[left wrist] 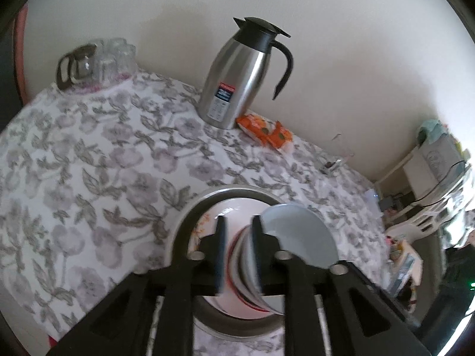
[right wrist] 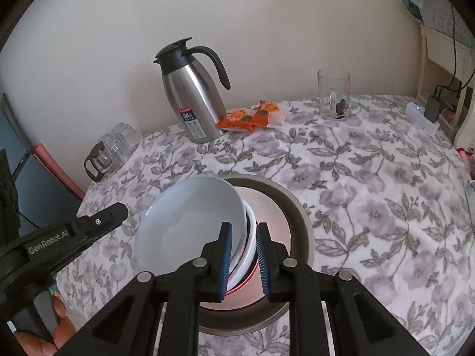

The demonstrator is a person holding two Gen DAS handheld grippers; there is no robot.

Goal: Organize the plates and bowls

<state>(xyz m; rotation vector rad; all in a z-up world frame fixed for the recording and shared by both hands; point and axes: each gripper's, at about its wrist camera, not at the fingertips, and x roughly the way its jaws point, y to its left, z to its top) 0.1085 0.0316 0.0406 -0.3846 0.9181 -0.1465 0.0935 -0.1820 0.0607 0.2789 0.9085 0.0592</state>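
Note:
A stack of nested bowls, a pale blue-grey bowl [right wrist: 190, 222] innermost, is tilted above a white plate [left wrist: 231, 210] that lies in a wide metal dish [right wrist: 297, 207]. My right gripper [right wrist: 243, 237] is shut on the near rim of the stack. My left gripper [left wrist: 237, 231] is shut on the stack's rim from the other side, with the blue-grey bowl [left wrist: 299, 234] to its right. The left gripper's body [right wrist: 74, 234] shows at the left of the right wrist view.
On the flowered tablecloth [right wrist: 371, 178] stand a steel thermos jug [right wrist: 193, 101], an orange snack packet [right wrist: 252, 117], a glass mug [right wrist: 334, 95] and upturned glasses with a glass pot [right wrist: 112, 151]. A wall is behind. Shelves and clutter [left wrist: 430, 178] lie past the table's right end.

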